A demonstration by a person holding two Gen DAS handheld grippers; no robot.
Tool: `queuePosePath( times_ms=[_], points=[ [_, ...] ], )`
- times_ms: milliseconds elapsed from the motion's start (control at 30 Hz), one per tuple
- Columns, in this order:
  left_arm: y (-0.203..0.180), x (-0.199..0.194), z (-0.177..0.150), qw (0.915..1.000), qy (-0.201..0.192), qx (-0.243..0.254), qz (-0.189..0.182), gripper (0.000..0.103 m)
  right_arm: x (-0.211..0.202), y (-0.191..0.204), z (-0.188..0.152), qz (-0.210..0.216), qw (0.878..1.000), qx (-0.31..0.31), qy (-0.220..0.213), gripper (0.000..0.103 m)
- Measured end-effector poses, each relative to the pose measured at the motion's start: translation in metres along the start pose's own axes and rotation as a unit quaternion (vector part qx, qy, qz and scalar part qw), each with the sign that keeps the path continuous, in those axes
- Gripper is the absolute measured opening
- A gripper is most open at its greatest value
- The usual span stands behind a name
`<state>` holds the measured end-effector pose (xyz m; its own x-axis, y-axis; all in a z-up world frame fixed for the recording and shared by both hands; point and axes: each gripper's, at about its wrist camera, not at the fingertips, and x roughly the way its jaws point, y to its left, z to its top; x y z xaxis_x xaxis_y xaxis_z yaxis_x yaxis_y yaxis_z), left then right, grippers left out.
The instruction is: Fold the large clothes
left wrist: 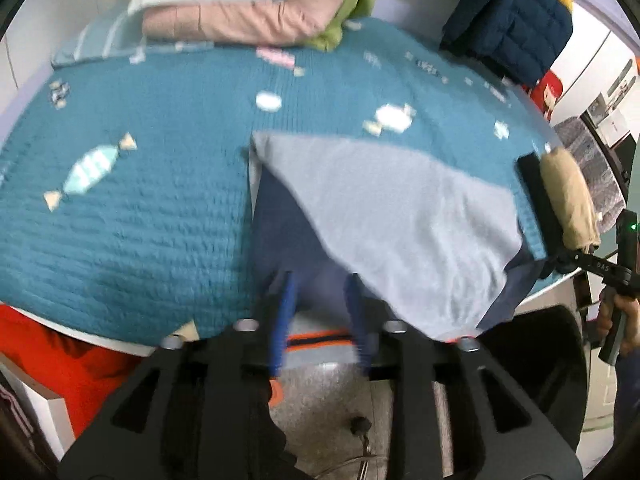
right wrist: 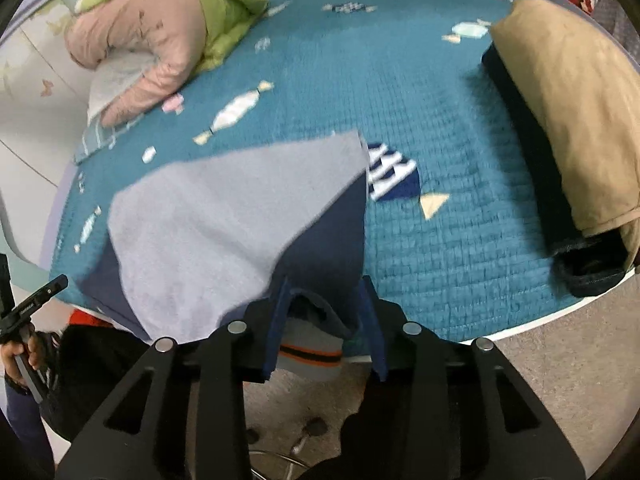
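A large navy sweatshirt (left wrist: pixel 384 208) (right wrist: pixel 208 208) lies on the teal quilted mat, one part turned over so its pale grey inside faces up. Its grey hem with an orange and dark stripe (left wrist: pixel 316 344) (right wrist: pixel 310 354) hangs over the near table edge. My left gripper (left wrist: pixel 318 284) stands over the garment's near left edge, blue fingers apart, navy cloth lying in the gap. My right gripper (right wrist: pixel 325 286) stands over the near right edge, fingers apart, with a raised fold of the hem between them, against the left finger. Neither pair of pads presses the cloth.
The teal mat (left wrist: pixel 140 208) (right wrist: pixel 440 260) covers the table. Pink and green jackets (left wrist: pixel 240 20) (right wrist: pixel 152 36) are piled at the back. A beige garment on a dark one (right wrist: pixel 572 120) (left wrist: pixel 568 196) lies at the right. A navy and yellow puffer (left wrist: pixel 512 20) sits far right. Orange fabric (left wrist: pixel 80 364) shows below left.
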<state>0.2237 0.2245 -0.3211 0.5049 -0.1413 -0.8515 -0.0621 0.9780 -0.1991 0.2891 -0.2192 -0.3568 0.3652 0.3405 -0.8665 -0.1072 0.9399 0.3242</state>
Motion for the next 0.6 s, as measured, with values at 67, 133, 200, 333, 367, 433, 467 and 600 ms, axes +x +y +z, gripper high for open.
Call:
queuePosePath(
  times_ms=[67, 133, 200, 333, 367, 433, 467, 600],
  points=[
    [-0.013, -0.002, 0.01, 0.9997, -0.015, 0.005, -0.016, 0.038, 0.001, 0.008, 0.006, 0.004, 1.0, -0.001, -0.004, 0.035],
    [-0.023, 0.005, 0.02, 0.9996, -0.021, 0.013, -0.011, 0.05, 0.01, 0.02, 0.011, 0.005, 1.0, -0.003, -0.001, 0.035],
    [-0.033, 0.027, 0.029, 0.9996, -0.012, 0.014, -0.02, 0.057, 0.023, 0.029, 0.014, 0.004, 1.0, 0.0, 0.011, 0.035],
    [-0.036, 0.084, 0.024, 0.9981, 0.062, 0.004, -0.001, 0.057, 0.052, 0.04, 0.011, -0.005, 0.999, -0.005, 0.048, 0.035],
    [-0.035, 0.096, 0.018, 0.9968, 0.079, 0.001, 0.011, 0.058, 0.061, 0.039, 0.008, -0.011, 0.998, -0.001, 0.062, 0.035],
    [-0.028, 0.116, 0.003, 0.9924, 0.12, -0.014, 0.027, 0.061, 0.075, 0.037, -0.003, -0.025, 0.995, 0.004, 0.092, 0.035],
    [-0.021, 0.124, -0.006, 0.9898, 0.136, -0.026, 0.032, 0.061, 0.08, 0.035, -0.009, -0.037, 0.994, 0.004, 0.104, 0.033],
    [-0.021, 0.119, -0.023, 0.9927, 0.117, 0.0, 0.029, 0.061, 0.099, 0.021, -0.034, -0.054, 0.988, 0.015, 0.147, 0.033]
  ],
)
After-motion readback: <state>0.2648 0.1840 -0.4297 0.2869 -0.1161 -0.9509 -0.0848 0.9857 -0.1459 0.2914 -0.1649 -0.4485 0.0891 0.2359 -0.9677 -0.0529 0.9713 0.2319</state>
